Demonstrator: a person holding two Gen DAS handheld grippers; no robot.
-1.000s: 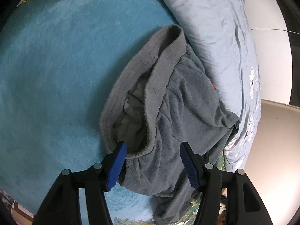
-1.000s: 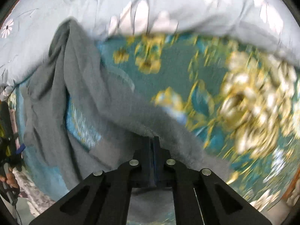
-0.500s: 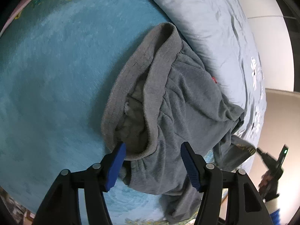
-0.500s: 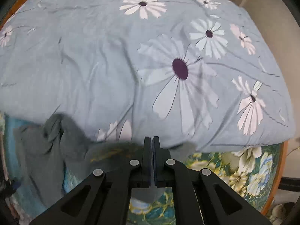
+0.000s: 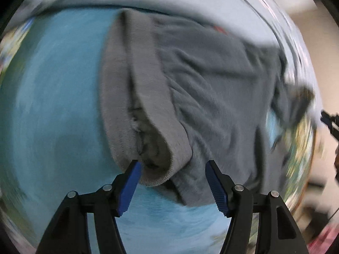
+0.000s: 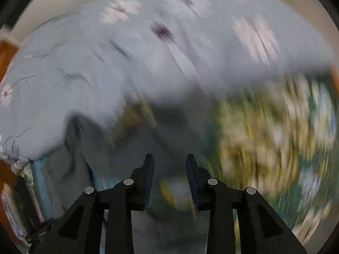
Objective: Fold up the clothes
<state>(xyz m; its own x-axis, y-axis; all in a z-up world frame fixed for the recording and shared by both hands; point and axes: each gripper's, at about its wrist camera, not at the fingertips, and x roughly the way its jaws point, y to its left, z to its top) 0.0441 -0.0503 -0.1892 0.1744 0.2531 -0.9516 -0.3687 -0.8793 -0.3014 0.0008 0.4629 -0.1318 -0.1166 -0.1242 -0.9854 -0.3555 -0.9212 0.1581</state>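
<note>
Grey sweatpants lie crumpled on a teal blanket, with the ribbed waistband towards me. My left gripper is open, and the waistband's near end sits between its blue fingertips. In the blurred right wrist view the grey cloth lies ahead and to the left. My right gripper is open and holds nothing.
A pale blue duvet with white flowers is bunched along the far side of the bed. The floral green and yellow bedspread shows on the right. A wooden bed frame is at the left edge.
My right gripper has opened and let go of the grey cloth it held. Both cameras are moving fast. The left gripper has swung so the waistband now runs straight ahead.
</note>
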